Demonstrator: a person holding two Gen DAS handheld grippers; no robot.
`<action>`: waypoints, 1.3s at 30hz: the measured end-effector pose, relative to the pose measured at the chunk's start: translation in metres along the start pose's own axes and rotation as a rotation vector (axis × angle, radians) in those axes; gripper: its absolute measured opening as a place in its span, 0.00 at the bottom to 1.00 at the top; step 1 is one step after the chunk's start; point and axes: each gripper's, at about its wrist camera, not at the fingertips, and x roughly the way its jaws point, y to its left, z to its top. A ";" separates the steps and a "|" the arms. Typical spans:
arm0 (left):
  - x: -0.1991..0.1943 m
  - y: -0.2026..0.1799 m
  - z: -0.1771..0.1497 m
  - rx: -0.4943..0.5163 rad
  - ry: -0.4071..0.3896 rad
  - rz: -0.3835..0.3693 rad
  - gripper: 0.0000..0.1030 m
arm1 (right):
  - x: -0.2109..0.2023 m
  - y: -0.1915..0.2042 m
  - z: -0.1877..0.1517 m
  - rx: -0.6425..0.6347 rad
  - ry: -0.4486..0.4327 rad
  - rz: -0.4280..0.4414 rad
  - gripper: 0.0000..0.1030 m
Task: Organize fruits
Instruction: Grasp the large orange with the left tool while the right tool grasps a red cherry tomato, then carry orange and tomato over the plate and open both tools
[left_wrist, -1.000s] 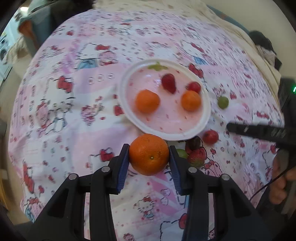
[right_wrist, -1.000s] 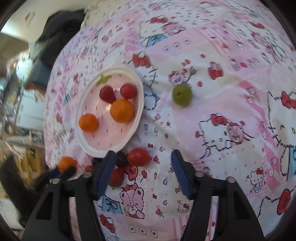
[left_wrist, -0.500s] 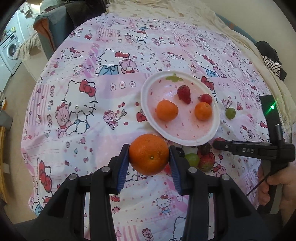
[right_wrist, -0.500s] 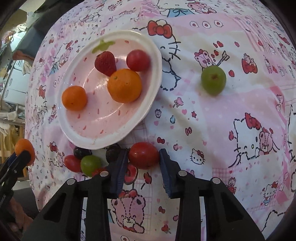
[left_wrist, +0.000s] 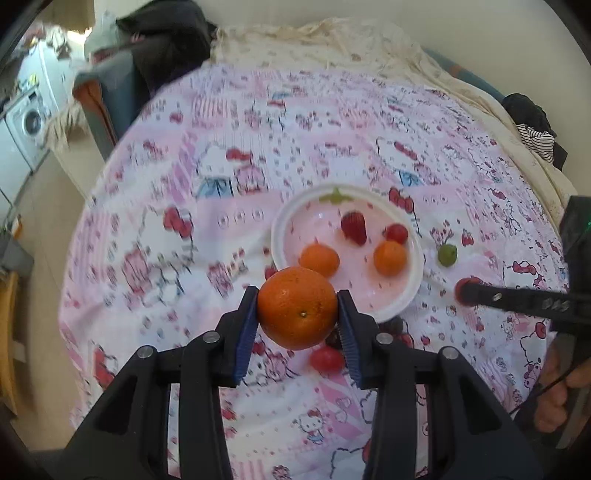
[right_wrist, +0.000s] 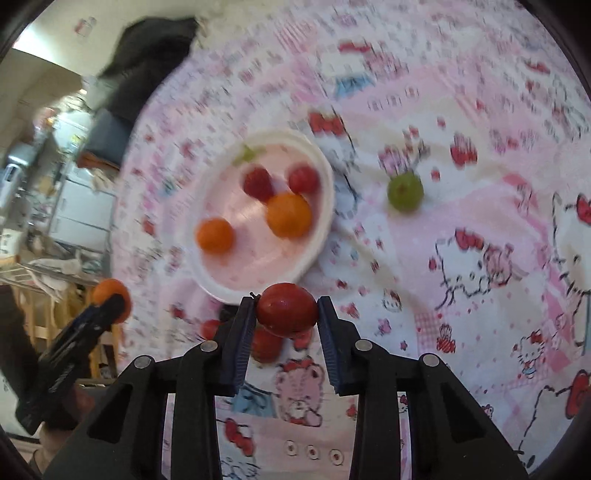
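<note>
My left gripper (left_wrist: 297, 308) is shut on a large orange (left_wrist: 295, 306), held above the cloth just in front of the white plate (left_wrist: 406, 295). My right gripper (right_wrist: 286, 308) is shut on a red tomato (right_wrist: 287, 308), lifted near the plate's (right_wrist: 317, 243) front rim. On the plate lie two small oranges (left_wrist: 319, 258) (left_wrist: 389, 256), a strawberry (left_wrist: 354, 227) and a red cherry tomato (left_wrist: 397, 232). A green grape (right_wrist: 404, 190) sits on the cloth to the right of the plate. More small red and dark fruits (left_wrist: 327, 358) lie under the grippers, partly hidden.
A pink cartoon-print cloth (left_wrist: 184, 240) covers the round table. Dark clothing on a chair (left_wrist: 147, 48) stands beyond the far left edge, a washing machine (left_wrist: 26, 122) further left. A hand (left_wrist: 554, 402) holds the right gripper's handle at the right edge.
The right gripper shut on the red tomato and lifted it off the cloth. The left gripper rose with the orange, and the plate now looks smaller and further away.
</note>
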 end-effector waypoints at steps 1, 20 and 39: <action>-0.002 0.000 0.003 0.007 -0.007 0.005 0.36 | -0.005 0.001 0.002 0.002 -0.018 0.015 0.34; 0.051 0.001 0.076 0.049 -0.013 0.028 0.36 | 0.022 0.035 0.097 -0.085 -0.052 0.008 0.34; 0.141 -0.001 0.065 0.025 0.121 -0.046 0.37 | 0.096 -0.001 0.113 -0.065 0.074 -0.026 0.35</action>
